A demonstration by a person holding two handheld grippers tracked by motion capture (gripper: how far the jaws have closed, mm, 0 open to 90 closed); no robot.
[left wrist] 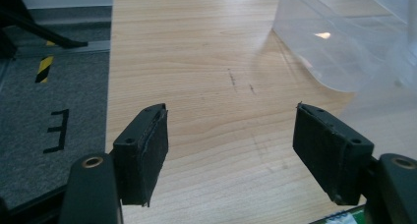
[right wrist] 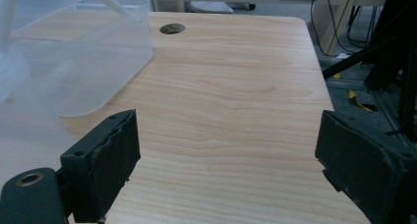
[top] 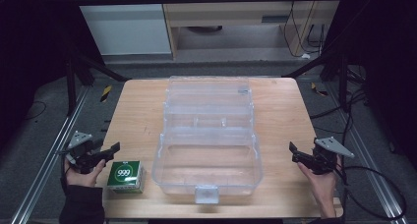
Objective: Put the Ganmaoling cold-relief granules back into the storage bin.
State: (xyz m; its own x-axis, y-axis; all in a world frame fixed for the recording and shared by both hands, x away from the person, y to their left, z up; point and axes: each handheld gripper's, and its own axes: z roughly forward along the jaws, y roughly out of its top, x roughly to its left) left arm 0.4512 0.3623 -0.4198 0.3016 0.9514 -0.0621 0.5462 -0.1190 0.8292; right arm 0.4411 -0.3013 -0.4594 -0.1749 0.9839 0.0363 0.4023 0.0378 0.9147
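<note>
**Clear box open mid-table, both grippers empty**

The clear plastic box (top: 206,135) sits open mid-table (top: 280,111). A green 999 carton (top: 125,177) lies just left. Left gripper (top: 114,149) and right gripper (top: 293,151) flank it, jaws spread wide, gripping nothing.

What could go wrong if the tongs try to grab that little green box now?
The green box lies close to the clear plastic case, so the open left tongs might bump the case while reaching. The box also sits near the table's front edge; a clumsy nudge could push it off.
</note>
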